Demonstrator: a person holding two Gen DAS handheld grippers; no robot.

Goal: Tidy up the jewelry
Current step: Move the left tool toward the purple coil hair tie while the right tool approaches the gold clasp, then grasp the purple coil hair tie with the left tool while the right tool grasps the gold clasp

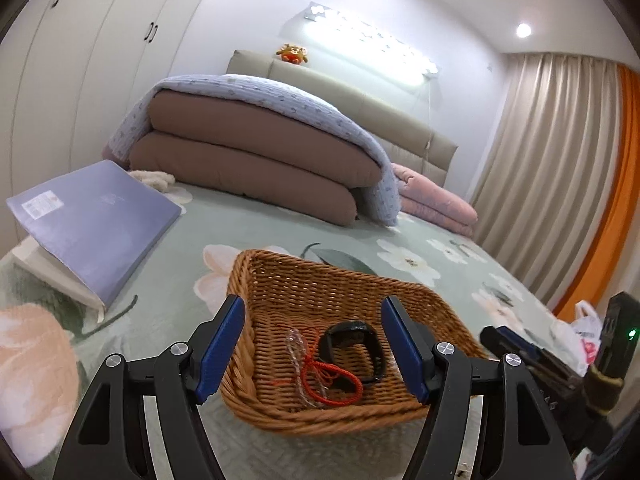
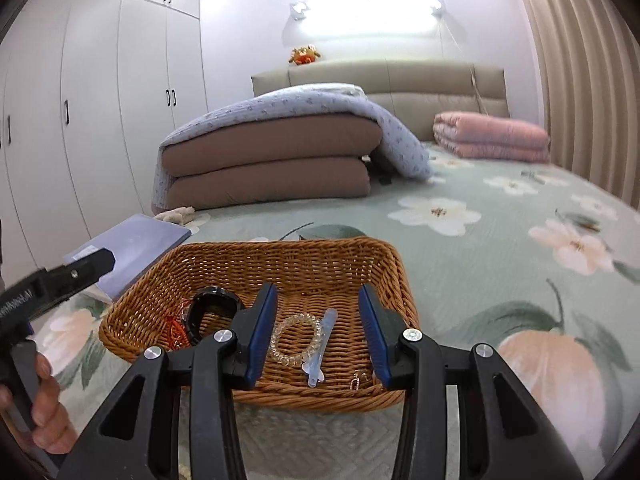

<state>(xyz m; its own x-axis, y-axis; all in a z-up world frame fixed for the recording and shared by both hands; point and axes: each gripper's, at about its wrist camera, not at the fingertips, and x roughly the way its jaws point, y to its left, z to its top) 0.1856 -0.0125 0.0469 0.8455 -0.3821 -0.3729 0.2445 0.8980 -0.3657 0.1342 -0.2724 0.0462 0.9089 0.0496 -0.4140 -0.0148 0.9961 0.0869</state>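
Note:
A brown wicker basket (image 1: pixel 280 272) (image 2: pixel 280 254) sits on the flowered bedspread. Inside lie a black wristband (image 1: pixel 354 342) (image 2: pixel 208 308), a red cord bracelet (image 1: pixel 332 386) (image 2: pixel 174 330), a clear bead bracelet (image 2: pixel 296 340), a pale blue hair clip (image 2: pixel 322 346) and a small gold earring (image 2: pixel 358 380). My left gripper (image 1: pixel 312 344) is open and empty above the basket's near left part. My right gripper (image 2: pixel 318 328) is open and empty above the basket's near right part, around the bead bracelet and clip without touching them.
A purple flat box (image 1: pixel 96 224) (image 2: pixel 140 244) lies left of the basket. Folded brown and blue quilts (image 1: pixel 256 148) (image 2: pixel 272 152) and a pink quilt (image 2: pixel 492 140) lie at the headboard. Curtains (image 1: pixel 552 168) hang on the right. A plastic bag (image 1: pixel 584 332) lies at the right.

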